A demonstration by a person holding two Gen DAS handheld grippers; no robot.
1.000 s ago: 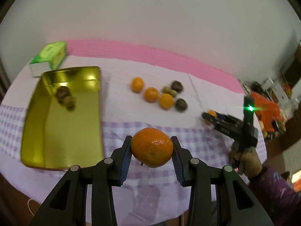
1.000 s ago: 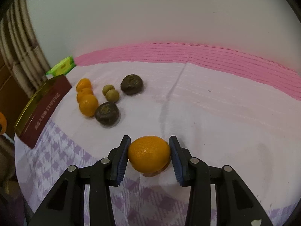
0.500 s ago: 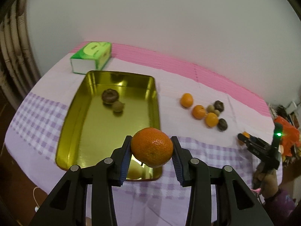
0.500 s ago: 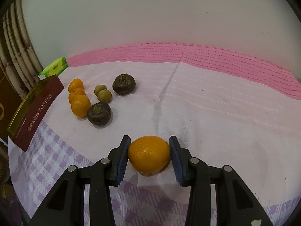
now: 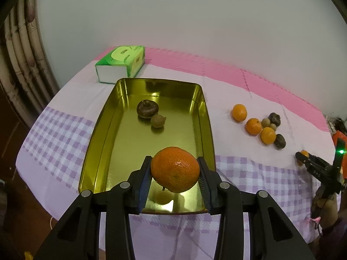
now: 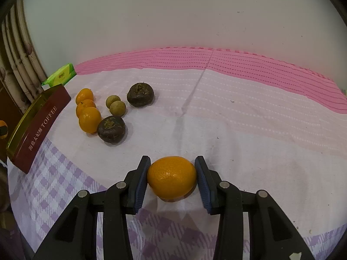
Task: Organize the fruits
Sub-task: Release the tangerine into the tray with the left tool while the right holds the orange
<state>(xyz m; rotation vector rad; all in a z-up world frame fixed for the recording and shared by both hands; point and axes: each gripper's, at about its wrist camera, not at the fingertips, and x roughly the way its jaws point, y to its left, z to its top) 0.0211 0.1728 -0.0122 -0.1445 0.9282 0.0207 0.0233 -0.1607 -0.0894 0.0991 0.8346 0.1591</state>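
Note:
My left gripper (image 5: 175,177) is shut on a deep orange tangerine (image 5: 175,169) and holds it above the near end of a gold tin tray (image 5: 102,130). The tray holds a dark brown fruit (image 5: 147,108) and a small green-brown fruit (image 5: 158,121). My right gripper (image 6: 171,178) is shut on a yellow-orange tangerine (image 6: 172,176) just above the tablecloth; it also shows in the left wrist view (image 5: 303,158). A cluster lies on the cloth: three oranges (image 6: 89,119), two small green-brown fruits (image 6: 117,108) and two dark brown fruits (image 6: 111,129).
A green tissue box (image 5: 121,64) stands behind the tray. The tray's red outer wall reads TOFFEE (image 6: 39,127). The table has a pink and purple checked cloth (image 6: 238,112), with a white wall behind and a curtain at the left.
My left gripper has swung left with its tangerine, from over the checked cloth to above the tray's near end. My right gripper has barely moved with its tangerine.

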